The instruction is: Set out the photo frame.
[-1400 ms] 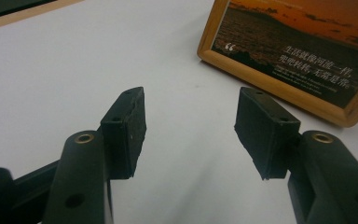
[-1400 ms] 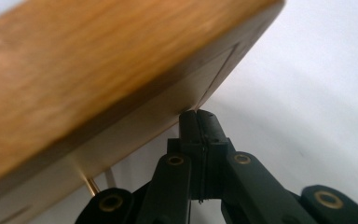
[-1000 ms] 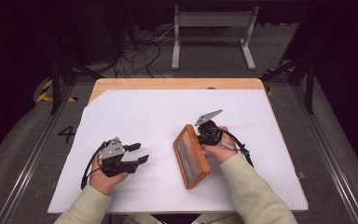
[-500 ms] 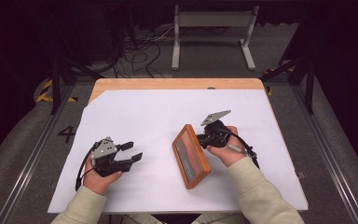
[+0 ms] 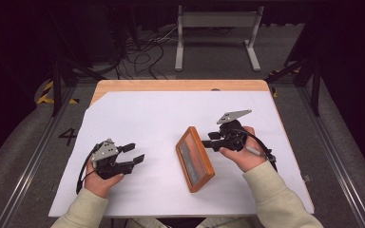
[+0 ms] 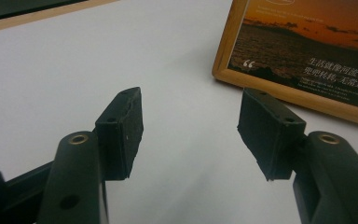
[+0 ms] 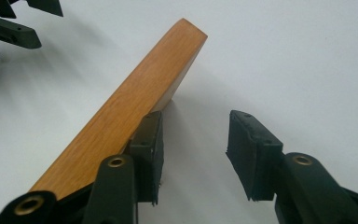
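Note:
A wooden picture frame [image 5: 195, 159] with a sunset photo and white text [image 6: 307, 51] stands tilted on the white table cover [image 5: 161, 118], its picture side towards the left. My right gripper [image 5: 210, 140] hovers just right of the frame's back. Its jaws have just been opening and nothing lies between them; in the right gripper view the frame's wooden edge [image 7: 135, 102] runs past the outside of one of the right gripper's [image 7: 193, 144] fingers. My left gripper [image 5: 136, 152] rests open on the cover left of the frame and points at it, with only bare cover in the left gripper's [image 6: 191, 121] gap.
The table's wooden rim [image 5: 180, 85] shows along the far side. Beyond it on the floor lie loose cables [image 5: 142, 47] and a metal stand [image 5: 216, 28]. Dark rails run along both sides of the table.
The right gripper's jaws have opened and the hand has lifted and drawn back to the right, away from the frame. The frame stays in place. The left gripper has barely moved.

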A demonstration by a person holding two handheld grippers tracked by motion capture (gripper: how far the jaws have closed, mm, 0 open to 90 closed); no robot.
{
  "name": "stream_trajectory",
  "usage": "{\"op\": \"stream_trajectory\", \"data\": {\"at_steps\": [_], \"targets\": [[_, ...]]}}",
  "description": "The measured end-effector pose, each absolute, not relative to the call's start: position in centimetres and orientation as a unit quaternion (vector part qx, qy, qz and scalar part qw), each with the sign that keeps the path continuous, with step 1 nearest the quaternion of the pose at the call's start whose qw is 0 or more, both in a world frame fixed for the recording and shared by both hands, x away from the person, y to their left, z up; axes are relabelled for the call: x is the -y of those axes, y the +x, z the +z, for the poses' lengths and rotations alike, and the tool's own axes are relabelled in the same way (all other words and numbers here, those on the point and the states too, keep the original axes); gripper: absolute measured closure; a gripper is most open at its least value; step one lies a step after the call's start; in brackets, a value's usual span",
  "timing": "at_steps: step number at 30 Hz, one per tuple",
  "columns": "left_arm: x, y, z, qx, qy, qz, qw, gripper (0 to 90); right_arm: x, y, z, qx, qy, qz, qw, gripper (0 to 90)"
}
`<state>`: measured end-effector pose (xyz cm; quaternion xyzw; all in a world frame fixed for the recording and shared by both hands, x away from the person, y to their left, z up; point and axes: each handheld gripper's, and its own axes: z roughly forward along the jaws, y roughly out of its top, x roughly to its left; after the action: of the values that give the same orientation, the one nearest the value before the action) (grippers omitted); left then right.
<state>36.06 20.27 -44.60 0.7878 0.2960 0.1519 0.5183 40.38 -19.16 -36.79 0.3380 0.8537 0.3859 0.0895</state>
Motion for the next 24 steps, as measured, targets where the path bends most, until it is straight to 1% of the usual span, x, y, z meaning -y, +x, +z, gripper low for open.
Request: {"op": "stream_trajectory", "data": {"at_steps": [1,2,3,8,11,17,20,24], "targets": [[-20.3,36.1,-44.6,-0.295,0.789,0.153,0.517,40.6,19.2,40.3,-36.7,-0.852,0.337,0.389,0.092,51.6],[-20.2,36.1,-44.6,-0.294,0.789,0.153,0.517,40.7,19.2,40.2,-36.5,-0.851,0.336,0.392,0.099,46.0],[-20.3,36.1,-44.6,-0.292,0.791,0.153,0.516,40.8,19.2,40.0,-36.3,-0.853,0.335,0.386,0.107,43.7],[-20.2,36.1,-44.7,-0.294,0.790,0.147,0.517,41.3,18.9,39.3,-35.3,-0.865,0.327,0.360,0.120,38.6],[-20.2,36.1,-44.7,-0.291,0.792,0.153,0.514,41.3,18.6,38.9,-34.6,-0.867,0.325,0.360,0.120,36.8],[-20.2,36.1,-44.7,-0.294,0.792,0.149,0.514,41.3,17.9,38.3,-33.2,-0.868,0.327,0.358,0.104,33.3],[-20.2,36.1,-44.7,-0.295,0.792,0.148,0.513,41.3,17.5,38.2,-32.9,-0.871,0.340,0.345,0.085,29.6],[-20.2,36.1,-44.7,-0.293,0.794,0.149,0.511,41.3,16.9,38.0,-32.6,-0.872,0.349,0.336,0.068,27.0]]}}
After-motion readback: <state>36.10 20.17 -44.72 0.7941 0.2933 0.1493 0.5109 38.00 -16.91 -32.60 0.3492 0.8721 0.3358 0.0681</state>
